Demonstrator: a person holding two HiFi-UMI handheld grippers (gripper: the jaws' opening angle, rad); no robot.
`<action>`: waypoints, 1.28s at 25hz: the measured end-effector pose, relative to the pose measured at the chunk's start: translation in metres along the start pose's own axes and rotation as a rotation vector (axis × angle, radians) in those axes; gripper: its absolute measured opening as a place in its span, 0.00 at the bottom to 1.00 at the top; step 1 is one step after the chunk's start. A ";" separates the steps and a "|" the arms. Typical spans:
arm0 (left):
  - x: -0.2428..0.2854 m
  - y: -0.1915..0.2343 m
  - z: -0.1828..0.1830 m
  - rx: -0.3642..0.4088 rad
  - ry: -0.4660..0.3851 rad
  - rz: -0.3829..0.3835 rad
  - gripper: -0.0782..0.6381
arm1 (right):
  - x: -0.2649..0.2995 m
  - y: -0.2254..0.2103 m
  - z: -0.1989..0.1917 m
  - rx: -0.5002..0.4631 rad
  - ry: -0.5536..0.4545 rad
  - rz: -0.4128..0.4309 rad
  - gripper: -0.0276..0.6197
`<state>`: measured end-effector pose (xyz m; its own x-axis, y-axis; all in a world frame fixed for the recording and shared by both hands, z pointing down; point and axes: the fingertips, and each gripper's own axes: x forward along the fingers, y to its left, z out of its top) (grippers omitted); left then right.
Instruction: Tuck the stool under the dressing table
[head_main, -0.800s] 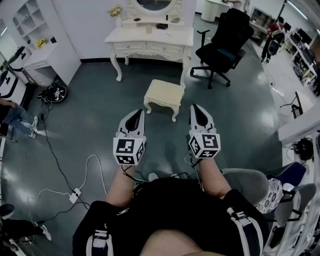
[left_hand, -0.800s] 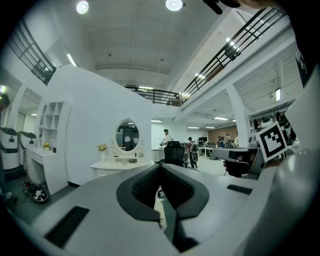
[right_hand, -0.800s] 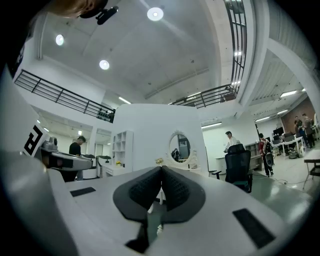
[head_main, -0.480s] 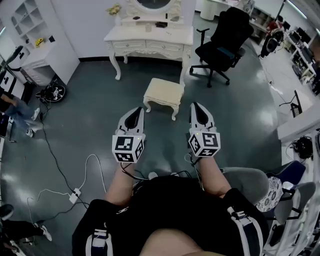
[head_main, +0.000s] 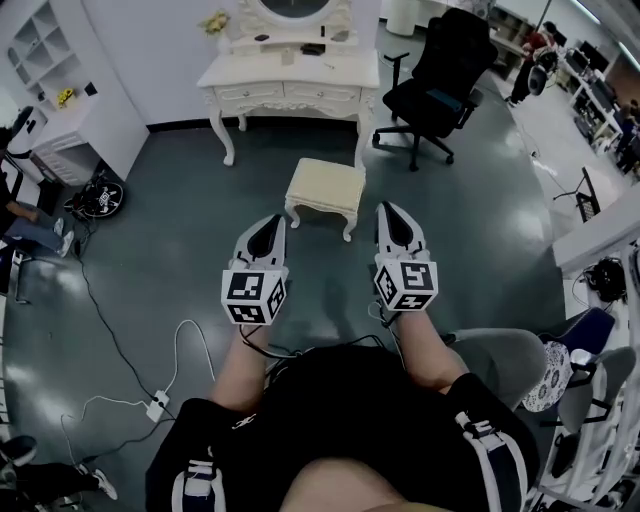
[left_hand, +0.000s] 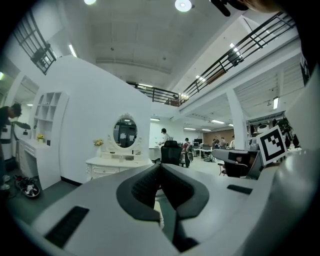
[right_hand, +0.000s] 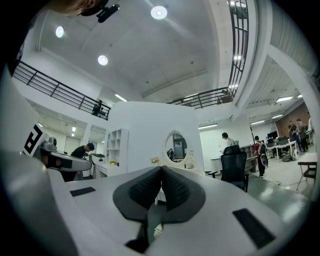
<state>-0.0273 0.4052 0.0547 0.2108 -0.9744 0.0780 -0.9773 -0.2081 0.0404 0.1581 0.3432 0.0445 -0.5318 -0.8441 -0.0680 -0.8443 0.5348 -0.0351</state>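
A cream stool (head_main: 327, 187) with curved legs stands on the grey floor in front of the white dressing table (head_main: 290, 74), out in the open and slightly to the right of the table's middle. My left gripper (head_main: 276, 219) and right gripper (head_main: 389, 209) are held level side by side, short of the stool and pointing toward it. Both are shut with nothing between the jaws. In the left gripper view the dressing table (left_hand: 117, 162) with its oval mirror (left_hand: 124, 132) shows beyond the shut jaws (left_hand: 160, 165). The right gripper view shows the mirror (right_hand: 176, 146) above its shut jaws (right_hand: 161, 168).
A black office chair (head_main: 440, 80) stands right of the dressing table. White shelving (head_main: 50, 90) lines the left wall. Cables and a power strip (head_main: 157, 404) lie on the floor at lower left. A grey chair (head_main: 500, 360) is close at my right. A person (head_main: 15, 210) is at far left.
The head view has shifted slightly; the stool and dressing table sit a little lower and left in frame. Both grippers stay shut and side by side, a touch nearer the stool.
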 end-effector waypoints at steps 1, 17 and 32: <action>0.001 0.005 -0.002 -0.003 -0.001 -0.007 0.13 | 0.002 0.003 -0.002 0.000 -0.001 -0.006 0.07; 0.067 0.062 -0.020 -0.026 0.023 -0.053 0.13 | 0.074 0.000 -0.025 -0.029 0.004 -0.053 0.07; 0.351 0.150 0.007 -0.009 0.065 0.010 0.13 | 0.354 -0.137 -0.038 -0.073 0.021 0.023 0.07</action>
<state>-0.1000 0.0310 0.0810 0.2024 -0.9688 0.1431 -0.9791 -0.1974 0.0483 0.0832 -0.0301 0.0632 -0.5517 -0.8327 -0.0472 -0.8340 0.5504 0.0388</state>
